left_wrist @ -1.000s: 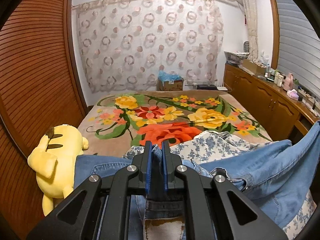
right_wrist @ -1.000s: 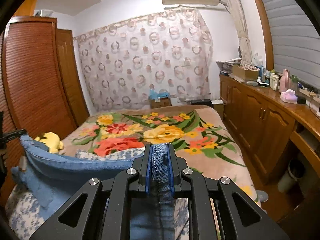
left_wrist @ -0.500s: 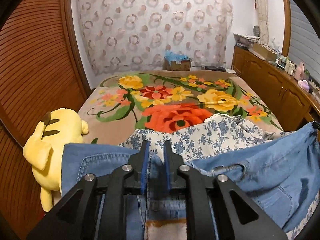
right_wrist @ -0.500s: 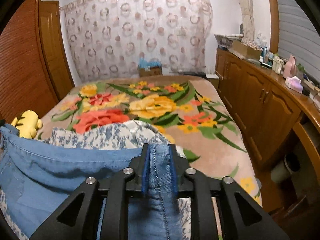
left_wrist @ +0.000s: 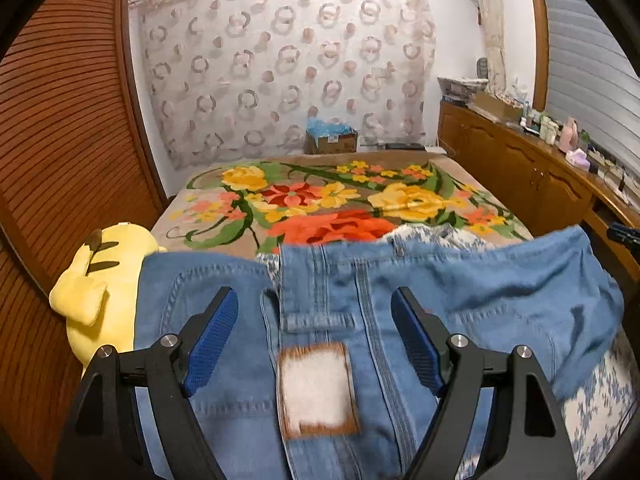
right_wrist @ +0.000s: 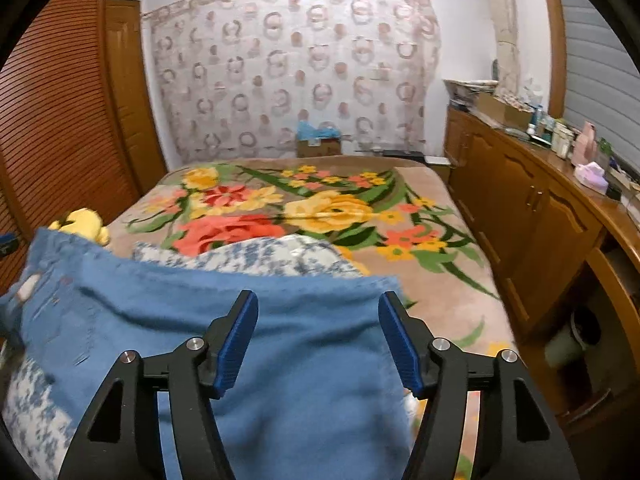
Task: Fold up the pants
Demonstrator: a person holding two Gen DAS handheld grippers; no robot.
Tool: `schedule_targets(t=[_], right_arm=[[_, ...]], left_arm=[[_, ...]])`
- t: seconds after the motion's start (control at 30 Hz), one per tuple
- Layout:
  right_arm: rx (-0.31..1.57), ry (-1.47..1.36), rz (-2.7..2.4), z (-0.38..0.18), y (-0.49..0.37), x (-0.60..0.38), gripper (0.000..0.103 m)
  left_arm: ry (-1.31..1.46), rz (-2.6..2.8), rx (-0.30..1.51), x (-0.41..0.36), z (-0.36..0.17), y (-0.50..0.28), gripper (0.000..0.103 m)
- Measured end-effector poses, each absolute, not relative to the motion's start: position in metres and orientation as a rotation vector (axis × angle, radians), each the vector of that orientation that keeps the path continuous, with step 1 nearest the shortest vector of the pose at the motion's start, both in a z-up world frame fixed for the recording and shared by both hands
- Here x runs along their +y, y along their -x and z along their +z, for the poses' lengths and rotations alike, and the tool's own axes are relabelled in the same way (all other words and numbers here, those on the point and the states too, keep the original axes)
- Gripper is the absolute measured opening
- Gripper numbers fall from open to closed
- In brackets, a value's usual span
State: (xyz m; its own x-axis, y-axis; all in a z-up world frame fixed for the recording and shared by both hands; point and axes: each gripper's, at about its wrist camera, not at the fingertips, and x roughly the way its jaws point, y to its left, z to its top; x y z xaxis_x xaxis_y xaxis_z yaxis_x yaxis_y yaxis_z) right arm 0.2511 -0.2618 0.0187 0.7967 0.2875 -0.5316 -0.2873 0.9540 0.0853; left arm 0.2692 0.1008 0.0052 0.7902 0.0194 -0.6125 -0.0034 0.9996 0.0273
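Jeans (left_wrist: 400,292) lie waistband-up on the floral bed (left_wrist: 340,200), over a blue-patterned cloth (right_wrist: 256,256). Left gripper (left_wrist: 314,312) jaws opening, spread wide above the leather patch (left_wrist: 316,390), gripping nothing. Right gripper (right_wrist: 318,316) jaws opening, wide over denim, pads clear. Yellow plush (left_wrist: 96,280) lies at left.

Two matching hand-held grippers, black frames with blue pads.

The left gripper (left_wrist: 314,336) has two black angular fingers with triangular cut-outs, each carrying two round silver screw heads near the joint. Ribbed blue pads (left_wrist: 212,344) line the inner faces. The right gripper (right_wrist: 318,340) is of identical build: black arms, silver screws, textured blue pads (right_wrist: 236,344).
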Motion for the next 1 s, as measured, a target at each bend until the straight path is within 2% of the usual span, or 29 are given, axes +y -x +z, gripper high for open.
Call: schedule_targets(t=[0.43,0.5,0.83,0.9,1.0], right_arm=[[0.699,0.057,0.561,-0.02,-0.18,-0.235,0.065],[0.713,0.072,0.582,-0.021,-0.176,-0.232,0.065],[0.746,0.223,0.612,-0.025,-0.184,-0.212,0.065],[0.752,0.257,0.612,-0.026,-0.187,-0.208,0.065],[0.77,0.296,0.604,-0.029,-0.191,-0.204,0.065]], left_arm=[[0.004,-0.019,0.773,0.105,-0.04,-0.225,0.079],[0.019,-0.024,0.789,0.107,-0.046,-0.223,0.074],[0.007,-0.043,0.828,0.105,-0.063,-0.224,0.074],[0.016,-0.046,0.831,0.107,-0.065,-0.226,0.059],[0.02,-0.049,0.83,0.109,-0.065,-0.228,0.057]])
